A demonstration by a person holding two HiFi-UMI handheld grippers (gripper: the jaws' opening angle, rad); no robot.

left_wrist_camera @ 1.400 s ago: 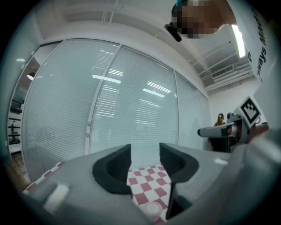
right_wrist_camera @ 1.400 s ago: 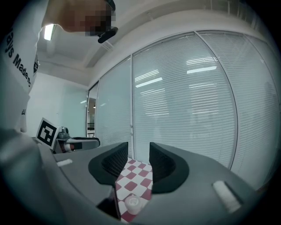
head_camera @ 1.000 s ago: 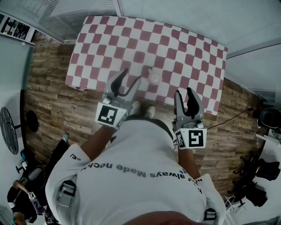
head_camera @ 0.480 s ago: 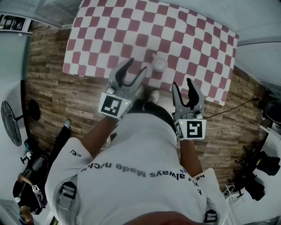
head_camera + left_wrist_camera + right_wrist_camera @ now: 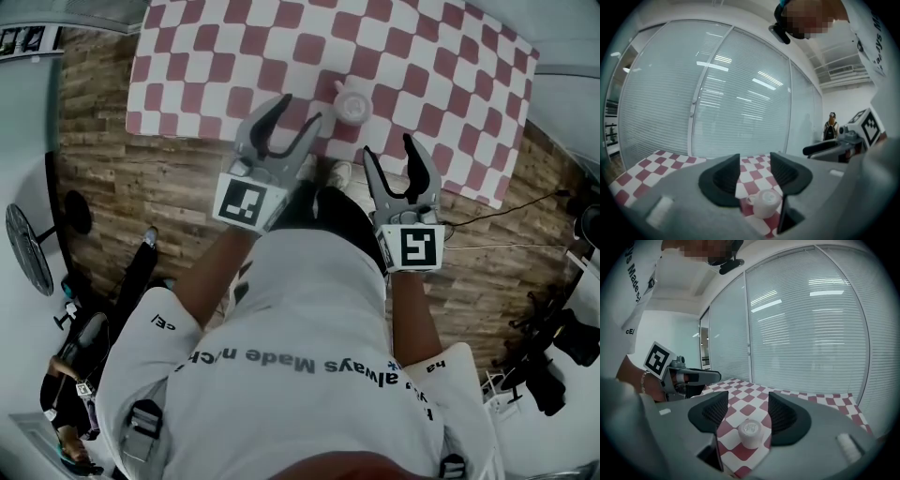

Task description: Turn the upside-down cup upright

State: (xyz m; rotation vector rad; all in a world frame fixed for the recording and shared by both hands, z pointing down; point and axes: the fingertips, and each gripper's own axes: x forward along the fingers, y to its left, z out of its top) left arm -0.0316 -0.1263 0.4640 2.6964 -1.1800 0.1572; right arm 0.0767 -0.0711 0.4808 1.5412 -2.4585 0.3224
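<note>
A small white cup (image 5: 353, 105) stands upside down on the red-and-white checked tablecloth (image 5: 216, 56), near the table's front edge. In the left gripper view the cup (image 5: 764, 204) shows its handle on the left. It also sits low in the middle of the right gripper view as the cup (image 5: 750, 433). My left gripper (image 5: 297, 116) is open just left of the cup, with nothing between its jaws. My right gripper (image 5: 389, 150) hangs short of the table edge, right of the cup. Its jaws are opening and hold nothing.
The table's front edge (image 5: 281, 150) runs under both grippers, with wooden floor (image 5: 141, 206) below it. Glass walls with blinds (image 5: 731, 93) stand behind the table. A fan (image 5: 26, 262) is on the floor at the left, and dark gear (image 5: 553, 356) at the right.
Both grippers have sunk and come nearer to the cup and the table edge. The right gripper's jaws have spread wider. The left jaws keep the same gap.
</note>
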